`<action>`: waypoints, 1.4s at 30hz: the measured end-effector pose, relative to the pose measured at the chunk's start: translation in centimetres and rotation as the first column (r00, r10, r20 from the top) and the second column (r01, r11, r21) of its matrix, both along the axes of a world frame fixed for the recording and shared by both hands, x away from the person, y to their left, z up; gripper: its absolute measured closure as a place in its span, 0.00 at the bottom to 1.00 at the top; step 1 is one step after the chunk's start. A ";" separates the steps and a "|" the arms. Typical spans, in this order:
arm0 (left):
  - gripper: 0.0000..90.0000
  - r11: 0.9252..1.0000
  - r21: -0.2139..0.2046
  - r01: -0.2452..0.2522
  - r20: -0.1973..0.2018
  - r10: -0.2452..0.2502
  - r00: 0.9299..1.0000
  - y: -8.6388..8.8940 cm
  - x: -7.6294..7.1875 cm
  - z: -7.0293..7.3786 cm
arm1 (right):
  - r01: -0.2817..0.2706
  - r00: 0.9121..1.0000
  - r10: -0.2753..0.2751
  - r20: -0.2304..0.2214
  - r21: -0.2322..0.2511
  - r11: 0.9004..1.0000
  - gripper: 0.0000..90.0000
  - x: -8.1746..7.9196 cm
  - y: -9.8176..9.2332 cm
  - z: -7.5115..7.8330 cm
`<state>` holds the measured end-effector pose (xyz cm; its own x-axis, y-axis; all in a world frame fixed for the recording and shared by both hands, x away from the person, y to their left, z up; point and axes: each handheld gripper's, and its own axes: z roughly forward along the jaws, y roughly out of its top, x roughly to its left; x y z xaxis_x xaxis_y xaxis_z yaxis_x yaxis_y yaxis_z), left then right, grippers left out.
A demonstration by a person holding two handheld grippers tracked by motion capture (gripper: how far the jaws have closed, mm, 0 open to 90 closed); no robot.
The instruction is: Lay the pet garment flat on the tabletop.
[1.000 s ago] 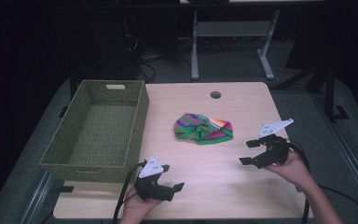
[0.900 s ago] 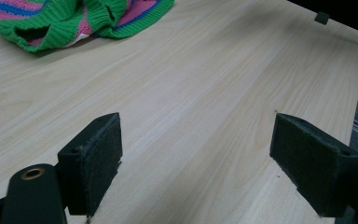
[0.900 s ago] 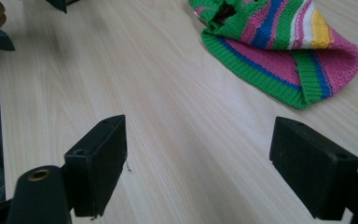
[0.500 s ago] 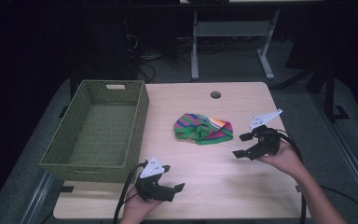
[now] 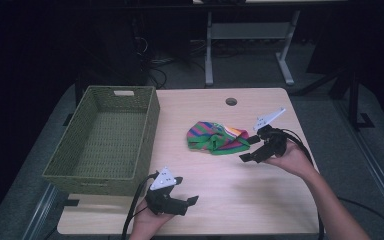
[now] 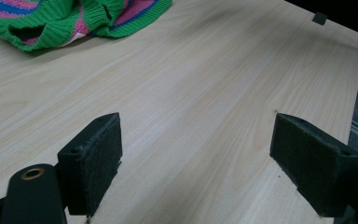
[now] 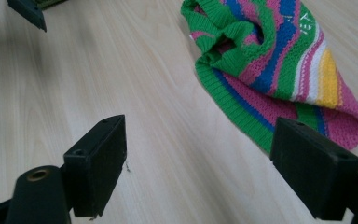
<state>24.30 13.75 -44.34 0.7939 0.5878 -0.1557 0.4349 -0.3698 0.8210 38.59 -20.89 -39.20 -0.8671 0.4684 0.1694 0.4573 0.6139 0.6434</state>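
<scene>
Bright tabletop, dark surroundings, slight softness

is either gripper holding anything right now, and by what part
Nothing is held. The right gripper is open beside the striped knit garment, jaws bare. The left gripper is open over bare table.

The knit is showing stripes of green, pink and blue, with a white and a yellow band near one end; its ribbed edge is running green. The basket is showing an olive-green weave. The table is showing pale wood grain. The grippers' pads are looking black, and the plate on the left gripper is looking light grey.
</scene>
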 end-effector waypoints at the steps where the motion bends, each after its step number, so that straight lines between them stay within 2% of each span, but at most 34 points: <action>1: 0.18 1.000 0.000 0.000 0.001 0.000 1.000 0.0 -0.1 0.1 | -0.003 1.000 0.003 0.000 0.000 1.000 0.20 0.2 0.1 0.0; 14: 0.18 1.000 0.003 0.000 0.007 0.000 1.000 0.2 -0.2 0.2 | -0.018 1.000 0.017 -0.011 -0.040 0.999 0.20 2.5 1.5 -0.6; 17: 0.18 1.000 0.005 0.004 0.008 -0.004 1.000 0.2 -0.2 0.2 | -0.017 1.000 0.017 -0.021 -0.022 1.000 0.20 3.0 1.9 -0.6; 24: 0.18 1.000 0.010 0.017 0.016 -0.017 1.000 -0.1 -0.2 0.2 | -0.012 1.000 0.011 -0.019 -0.052 0.999 0.20 4.5 2.3 -0.3; 32: 0.18 1.000 -0.006 0.008 0.009 -0.008 1.000 0.1 -0.2 0.2 | 0.003 0.999 -0.005 -0.041 -0.040 0.999 0.21 6.0 2.5 -0.1; 35: 0.18 1.000 -0.010 0.006 0.005 -0.005 1.000 0.1 -0.2 0.2 | 0.003 0.999 -0.005 -0.039 -0.040 0.999 0.21 6.4 3.0 -0.2; 38: 0.18 1.000 -0.011 0.005 0.008 -0.005 1.000 0.1 -0.2 0.2 | -0.008 0.999 0.006 -0.034 -0.060 0.998 0.21 6.9 3.5 -0.4; 42: 0.18 1.000 -0.009 0.006 0.007 -0.006 1.000 0.1 -0.2 0.2 | -0.021 0.999 0.019 -0.034 -0.051 0.998 0.21 7.0 4.4 -0.4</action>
